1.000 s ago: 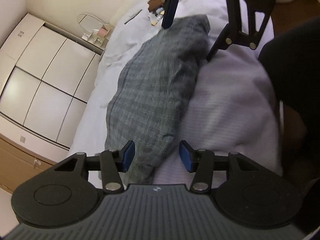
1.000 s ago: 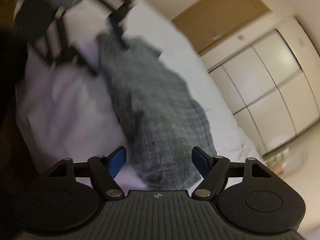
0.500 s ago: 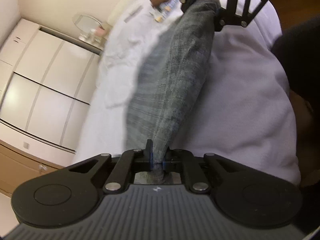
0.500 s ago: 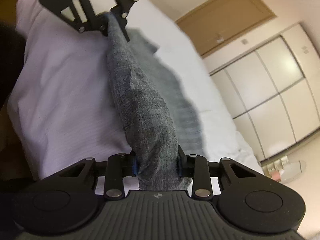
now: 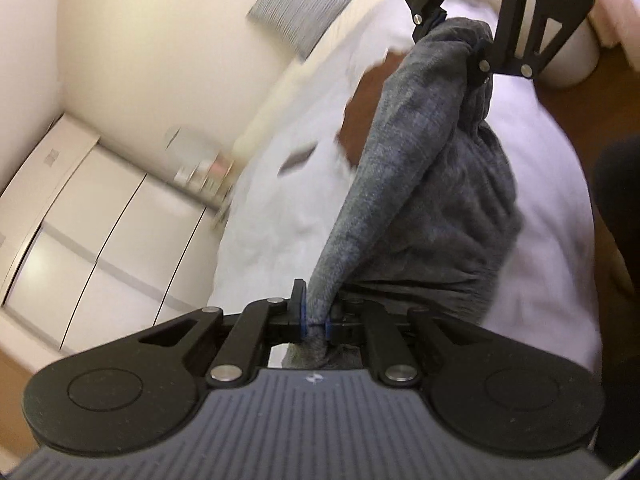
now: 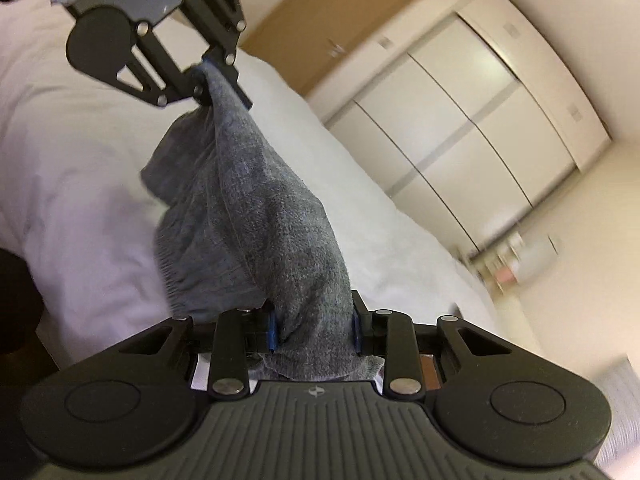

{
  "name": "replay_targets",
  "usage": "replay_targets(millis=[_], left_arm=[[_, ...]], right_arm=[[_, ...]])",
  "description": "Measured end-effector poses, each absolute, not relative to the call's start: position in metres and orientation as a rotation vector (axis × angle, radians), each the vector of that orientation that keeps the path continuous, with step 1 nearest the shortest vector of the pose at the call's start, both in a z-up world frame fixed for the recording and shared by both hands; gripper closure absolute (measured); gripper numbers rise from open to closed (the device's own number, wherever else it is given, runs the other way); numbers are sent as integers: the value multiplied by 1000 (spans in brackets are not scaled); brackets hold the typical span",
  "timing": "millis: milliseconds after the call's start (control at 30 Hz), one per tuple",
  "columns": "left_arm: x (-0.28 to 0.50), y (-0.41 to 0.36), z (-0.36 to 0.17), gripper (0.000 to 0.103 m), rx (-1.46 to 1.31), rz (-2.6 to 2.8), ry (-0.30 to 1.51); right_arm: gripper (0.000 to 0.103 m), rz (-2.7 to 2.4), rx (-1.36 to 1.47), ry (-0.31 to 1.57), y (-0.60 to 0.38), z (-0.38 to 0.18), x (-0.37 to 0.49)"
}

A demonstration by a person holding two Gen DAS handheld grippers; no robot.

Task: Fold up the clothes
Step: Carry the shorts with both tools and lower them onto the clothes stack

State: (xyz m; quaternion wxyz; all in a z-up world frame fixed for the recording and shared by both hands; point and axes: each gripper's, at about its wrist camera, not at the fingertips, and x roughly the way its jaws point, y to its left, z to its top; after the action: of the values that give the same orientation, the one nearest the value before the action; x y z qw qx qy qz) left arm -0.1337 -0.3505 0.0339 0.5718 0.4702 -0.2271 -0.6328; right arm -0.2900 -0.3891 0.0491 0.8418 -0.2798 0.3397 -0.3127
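A grey checked garment (image 5: 432, 184) hangs stretched between my two grippers above a white bed (image 5: 280, 216). My left gripper (image 5: 315, 316) is shut on one end of it, the cloth bunched between the blue pads. The right gripper (image 5: 460, 46) shows at the top of the left wrist view, clamped on the far end. In the right wrist view the right gripper (image 6: 314, 330) is shut on a thick fold of the garment (image 6: 256, 216), and the left gripper (image 6: 218, 78) holds the other end up high. The lower part of the cloth sags toward the bed (image 6: 80, 208).
White wardrobe doors (image 5: 92, 224) stand past the bed, with a small stand of toiletries (image 5: 204, 172) beside them. A striped pillow (image 5: 300, 0) leans on the wall. A brown item (image 5: 362, 120) lies on the bed. A person's dark sleeve (image 5: 616, 216) is at right. A wooden door (image 6: 340, 20) is behind.
Both grippers closed on the garment's ends about half a second ago and have since lifted it off the bed, so it now hangs taut between them.
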Motion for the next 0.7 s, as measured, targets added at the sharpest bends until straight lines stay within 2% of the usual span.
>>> replay_targets(millis=[200, 333, 433, 500, 633, 700], left_arm=[[-167, -492, 52, 96, 1042, -1623, -667], [-192, -599, 70, 95, 951, -1585, -818], [-209, -654, 75, 94, 849, -1545, -862], [-218, -684, 55, 93, 863, -1614, -804], [-237, -737, -50, 86, 1114, -1692, -722], [-241, -749, -92, 87, 1192, -1711, -685]], right_arm=[[74, -846, -614, 769, -501, 78, -337], [74, -1046, -792, 748, -583, 94, -347], [71, -1175, -902, 715, -628, 90, -354], [67, -1175, -845, 801, -653, 51, -359], [55, -1117, -731, 979, -686, -23, -372], [56, -1062, -677, 1064, -694, -56, -380]])
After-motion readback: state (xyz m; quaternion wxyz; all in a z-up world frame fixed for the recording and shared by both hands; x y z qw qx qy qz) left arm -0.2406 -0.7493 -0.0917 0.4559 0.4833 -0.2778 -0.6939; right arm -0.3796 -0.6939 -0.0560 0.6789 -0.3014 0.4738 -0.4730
